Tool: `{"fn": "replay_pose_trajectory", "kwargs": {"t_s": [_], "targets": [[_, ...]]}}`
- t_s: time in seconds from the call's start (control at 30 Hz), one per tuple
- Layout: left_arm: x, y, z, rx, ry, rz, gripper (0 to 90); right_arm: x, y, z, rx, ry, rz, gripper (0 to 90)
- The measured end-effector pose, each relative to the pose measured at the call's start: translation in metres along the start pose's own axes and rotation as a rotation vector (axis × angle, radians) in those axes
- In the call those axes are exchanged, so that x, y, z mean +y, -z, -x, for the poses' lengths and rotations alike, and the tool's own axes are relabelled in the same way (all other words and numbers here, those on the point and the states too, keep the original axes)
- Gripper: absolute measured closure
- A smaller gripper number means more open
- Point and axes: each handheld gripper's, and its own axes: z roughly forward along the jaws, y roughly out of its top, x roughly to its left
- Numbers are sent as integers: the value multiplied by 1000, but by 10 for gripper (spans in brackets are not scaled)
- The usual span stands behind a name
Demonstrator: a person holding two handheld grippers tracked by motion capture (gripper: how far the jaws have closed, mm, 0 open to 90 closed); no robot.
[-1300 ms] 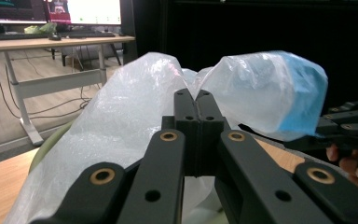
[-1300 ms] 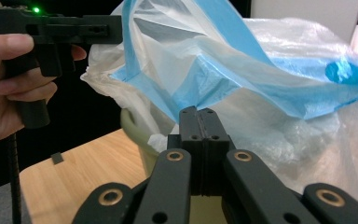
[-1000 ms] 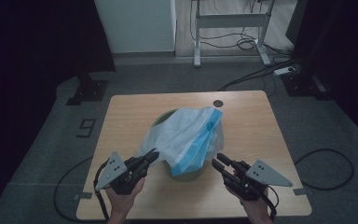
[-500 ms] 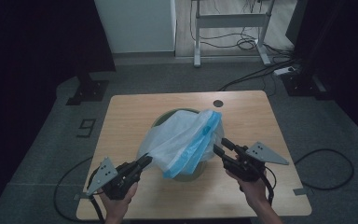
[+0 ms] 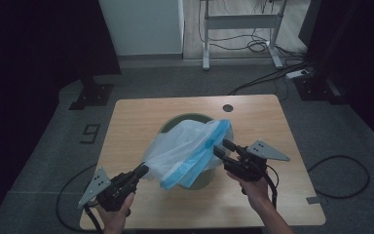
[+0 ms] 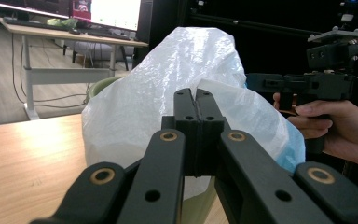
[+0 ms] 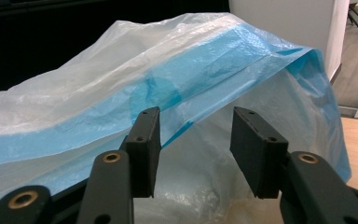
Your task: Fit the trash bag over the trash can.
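High view, bag: we see a white and blue plastic bag (image 5: 187, 151) spread over a green bin (image 5: 202, 178) that stands on the middle of the wooden table (image 5: 272, 122).
High view, left gripper: the left gripper (image 5: 143, 169) is at the near left of the table, and its tip touches the left corner of the bag.
High view, right gripper: the right gripper (image 5: 222, 148) is on the right side of the bin, and its tips are at the blue edge of the bag.
Left gripper view, jaws: we see the two black jaws pressed together, and the bag (image 6: 168, 88) rises just behind them; it looks as if the film is pinched between them. The other hand (image 6: 340, 126) with its gripper is on the far right.
Right gripper view, jaws: the jaws stand apart and have just been opening. The blue edge of the bag (image 7: 205, 70) hangs between and behind them, and the pads do not press on it.
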Motion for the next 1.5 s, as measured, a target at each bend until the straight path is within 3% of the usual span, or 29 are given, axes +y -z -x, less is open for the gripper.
{"fn": "replay_pose_trajectory", "kwargs": {"t_s": [0.3,0.43,0.47,0.63,0.7,0.73,0.77,0.93,1.07,1.27,1.4,1.5], "targets": [[-4,5,-10,9,38,9,897,0,-8,3,18,-46,7,518],[-4,5,-11,11,46,11,896,2,-11,4,43,-62,22,654],[-4,5,-10,9,42,11,895,2,-12,4,50,-54,42,754],[-2,5,-9,1,35,6,888,5,-10,2,46,-30,72,880],[1,4,-9,-23,27,-13,836,7,-8,1,38,-12,75,888],[3,4,-7,-17,7,-18,721,8,-6,0,27,13,73,889],[7,5,-5,-9,-11,-17,721,8,-6,0,27,13,73,889],[32,4,0,-27,-54,-55,501,12,-2,0,10,42,65,890],[49,-1,3,-32,-79,-72,442,13,-1,-1,0,53,57,890],[59,0,5,-77,-95,-111,333,16,2,6,-22,53,56,890],[63,-6,5,-78,-96,-130,333,17,3,7,-26,51,57,891],[67,-20,7,-95,-102,-160,333,19,1,5,-23,58,55,891]]}}
